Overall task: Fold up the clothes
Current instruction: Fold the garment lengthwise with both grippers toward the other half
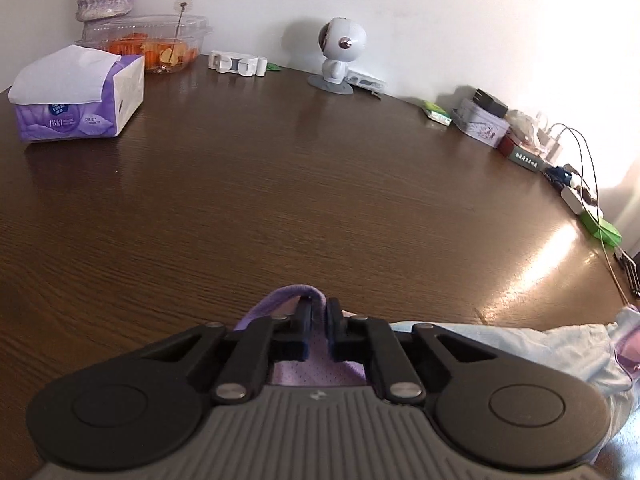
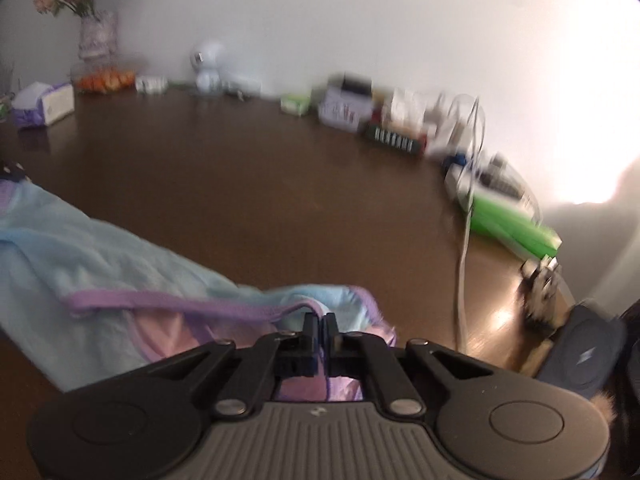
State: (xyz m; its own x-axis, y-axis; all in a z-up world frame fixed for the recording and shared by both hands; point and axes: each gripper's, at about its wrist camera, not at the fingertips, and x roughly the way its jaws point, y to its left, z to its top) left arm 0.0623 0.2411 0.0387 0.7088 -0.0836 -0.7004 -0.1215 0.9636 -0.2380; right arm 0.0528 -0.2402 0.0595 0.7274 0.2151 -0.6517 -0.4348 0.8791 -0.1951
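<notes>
A light blue garment [image 2: 100, 256] with purple trim [image 2: 168, 302] and pink panels lies on the dark wood table [image 2: 260, 184], stretching left from my right gripper. My right gripper [image 2: 323, 322] is shut on the garment's purple-trimmed edge near the table's front. My left gripper [image 1: 319, 307] is shut on a purple trimmed edge [image 1: 288, 294] of the same garment, whose blue cloth [image 1: 520, 344] trails to the right. The part under each gripper is hidden.
A purple tissue pack [image 1: 76, 96], a clear box of orange food [image 1: 148, 42], a white robot figurine [image 1: 340, 50] and a vase [image 2: 96, 34] stand along the wall. Boxes [image 2: 344, 110], chargers, cables [image 2: 466, 208] and a green pack [image 2: 512, 228] crowd the right edge.
</notes>
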